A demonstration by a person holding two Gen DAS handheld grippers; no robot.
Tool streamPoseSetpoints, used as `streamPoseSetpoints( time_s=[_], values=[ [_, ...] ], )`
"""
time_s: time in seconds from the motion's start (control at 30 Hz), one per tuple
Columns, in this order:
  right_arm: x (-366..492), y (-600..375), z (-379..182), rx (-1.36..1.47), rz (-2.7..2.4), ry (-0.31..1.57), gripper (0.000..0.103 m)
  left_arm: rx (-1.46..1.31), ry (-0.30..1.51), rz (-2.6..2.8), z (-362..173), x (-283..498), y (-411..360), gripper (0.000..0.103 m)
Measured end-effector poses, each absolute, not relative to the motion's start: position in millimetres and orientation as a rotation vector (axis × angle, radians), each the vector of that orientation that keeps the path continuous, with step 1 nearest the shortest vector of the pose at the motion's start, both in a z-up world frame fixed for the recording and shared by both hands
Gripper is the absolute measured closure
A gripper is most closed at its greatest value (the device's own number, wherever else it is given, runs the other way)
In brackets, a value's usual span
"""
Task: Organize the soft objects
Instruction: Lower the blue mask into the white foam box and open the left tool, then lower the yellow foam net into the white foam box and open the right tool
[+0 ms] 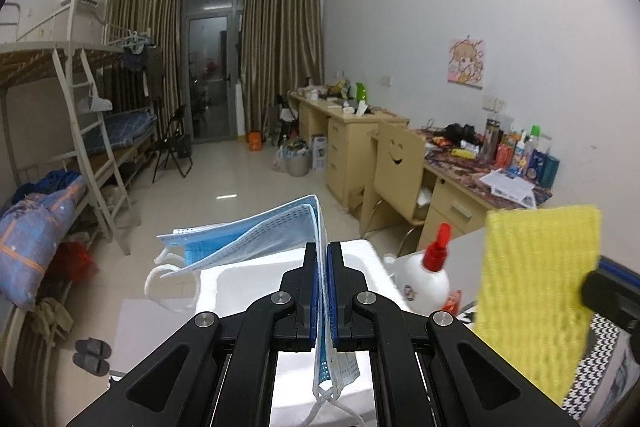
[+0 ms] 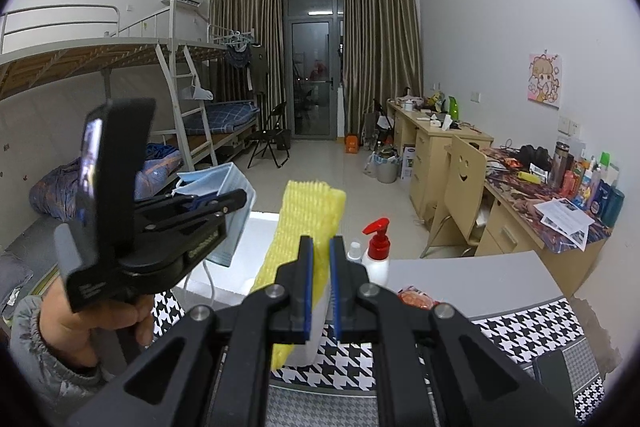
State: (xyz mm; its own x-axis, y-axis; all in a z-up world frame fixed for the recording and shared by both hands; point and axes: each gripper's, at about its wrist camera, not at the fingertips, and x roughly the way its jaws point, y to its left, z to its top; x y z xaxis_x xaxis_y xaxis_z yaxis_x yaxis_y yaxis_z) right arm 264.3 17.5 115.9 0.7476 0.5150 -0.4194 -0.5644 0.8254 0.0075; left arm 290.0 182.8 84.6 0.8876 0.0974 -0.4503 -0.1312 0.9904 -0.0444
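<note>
My left gripper [image 1: 324,251] is shut on a stack of blue face masks [image 1: 256,235], which fan out to the left with white ear loops hanging down. It hovers over a white foam box [image 1: 256,283]. The right wrist view shows the same left gripper [image 2: 240,199] side-on, held by a hand [image 2: 80,327], with the masks [image 2: 224,183] in its jaws. My right gripper [image 2: 320,247] is shut on a yellow foam net sleeve [image 2: 308,223] that stands upright. In the left wrist view that yellow net [image 1: 536,287] hangs at the right, beside the right gripper [image 1: 600,291].
A white pump bottle with a red top [image 2: 378,259] and a red packet [image 2: 416,297] sit on the table with the houndstooth cloth [image 2: 520,327]. Behind it are a smiley-face chair [image 2: 460,187] and cluttered desks [image 2: 560,211]. Bunk beds [image 2: 120,67] line the left wall.
</note>
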Motion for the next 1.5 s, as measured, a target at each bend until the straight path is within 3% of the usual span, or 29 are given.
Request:
streamPoseSetpoints(
  time_s=[0.23,0.33,0.47,0.53,0.63,0.73,1.5],
  values=[
    [270,23,114,-0.126,0.575,0.434,0.093,-0.085,0.515,0.093,74,313,191,0.099],
    [272,26,115,-0.132,0.569,0.434,0.093,-0.092,0.541,0.092,67,321,195,0.093],
    [273,27,116,-0.136,0.566,0.434,0.093,-0.089,0.568,0.113,58,328,200,0.05],
    [274,28,115,-0.137,0.564,0.435,0.093,-0.1,0.57,0.126,57,328,203,0.047],
    [277,30,113,-0.144,0.56,0.44,0.093,-0.102,0.577,0.127,57,326,204,0.014],
    [281,33,113,-0.146,0.559,0.446,0.093,-0.103,0.538,0.152,63,315,205,0.001],
    [303,67,111,-0.148,0.573,0.455,0.093,-0.114,0.42,0.352,74,246,230,0.001]
  ],
)
